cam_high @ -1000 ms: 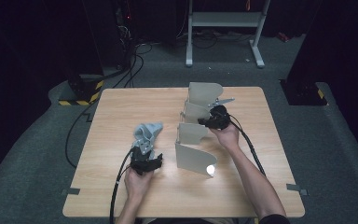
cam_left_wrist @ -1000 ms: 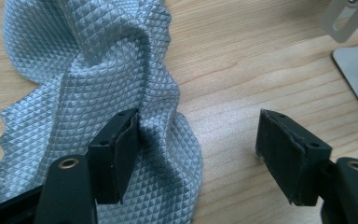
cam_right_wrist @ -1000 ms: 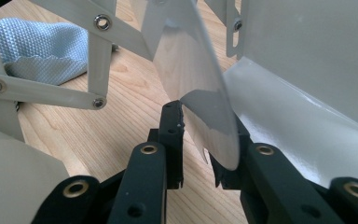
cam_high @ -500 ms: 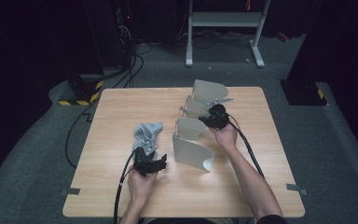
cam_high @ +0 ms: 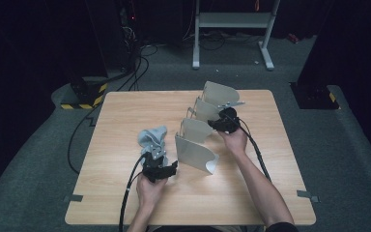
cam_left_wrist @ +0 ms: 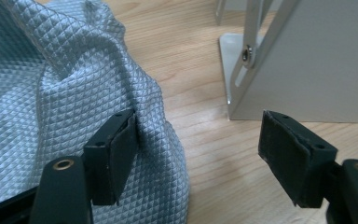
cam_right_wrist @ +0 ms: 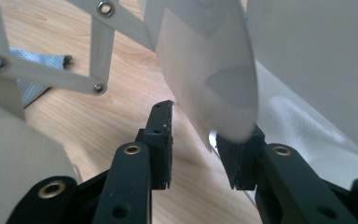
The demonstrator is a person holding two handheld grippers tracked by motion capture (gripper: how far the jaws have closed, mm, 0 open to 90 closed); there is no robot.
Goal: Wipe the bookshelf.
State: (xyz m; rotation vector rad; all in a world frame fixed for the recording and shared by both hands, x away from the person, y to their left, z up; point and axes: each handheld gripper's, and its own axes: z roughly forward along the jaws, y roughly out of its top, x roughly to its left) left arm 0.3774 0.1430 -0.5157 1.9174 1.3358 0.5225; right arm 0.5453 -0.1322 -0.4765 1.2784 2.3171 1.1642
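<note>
Right gripper (cam_right_wrist: pixel 193 144): your jaws just opened, straddling rack panel (cam_right_wrist: pixel 209 70) edge, grip released. Left gripper (cam_left_wrist: pixel 205 149): jaws wide, cloth (cam_left_wrist: pixel 65 93) against one pad, unclamped, ready for hanging.

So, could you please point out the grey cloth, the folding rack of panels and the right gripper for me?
grey cloth (cam_left_wrist: pixel 51 93), left gripper view, on its quilted folds.
folding rack of panels (cam_high: pixel 195 153), high view, on the nearest panel's face.
right gripper (cam_right_wrist: pixel 193 140), right gripper view, midway between its jaws' tips.
</note>
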